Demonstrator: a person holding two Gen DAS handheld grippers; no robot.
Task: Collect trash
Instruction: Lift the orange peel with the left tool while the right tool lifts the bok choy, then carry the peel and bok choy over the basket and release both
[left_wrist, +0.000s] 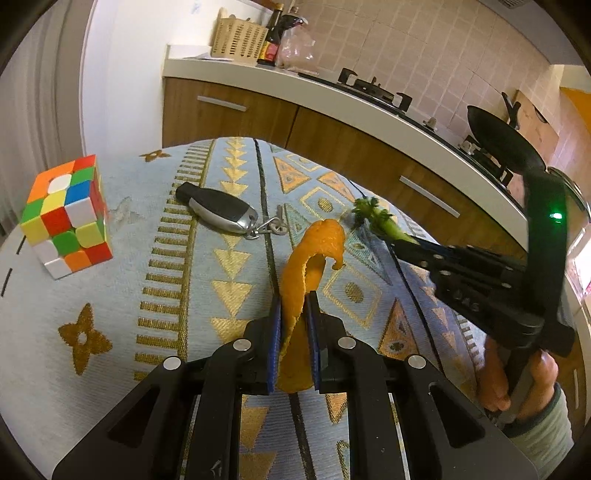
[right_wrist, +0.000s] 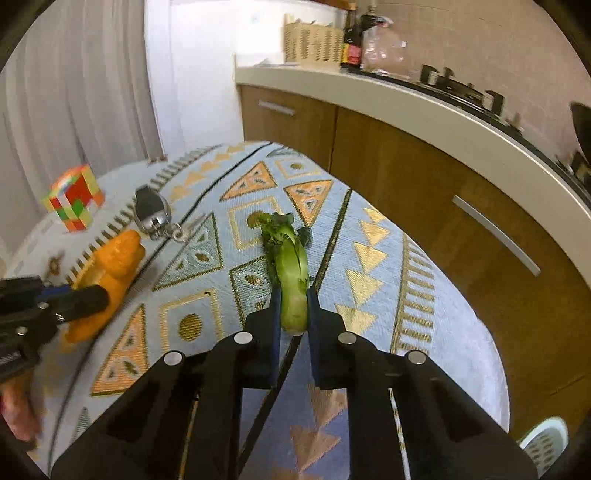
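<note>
A patterned cloth (left_wrist: 110, 229) in pale blue with gold triangles and diamonds covers the worktop, and everything else is placed from it. Beyond its far edge runs a kitchen counter (left_wrist: 258, 79) with wooden cupboard doors below, carrying a slatted basket (left_wrist: 238, 38), a dark bottle (left_wrist: 271, 37) and a gas hob (left_wrist: 373, 90). The left hand-held gripper (left_wrist: 295, 314) hangs over the near middle of the cloth, its blue pads pinching a curled strip of orange peel (left_wrist: 314, 254) whose upper end arches free above the fingers. The right hand-held gripper (right_wrist: 293, 310) is over the right part of the cloth; its pads are pressed on the pale base of a green vegetable stalk (right_wrist: 290, 266), whose leafy dark end points away toward the far edge. A person's hand (left_wrist: 517, 380) grips that tool's handle off the cloth's right side. On the left of the cloth stands a coloured puzzle cube (left_wrist: 66, 218). Between the cube and the peel lies a black and silver car key (left_wrist: 218, 208) with a small metal ring at its end.
</note>
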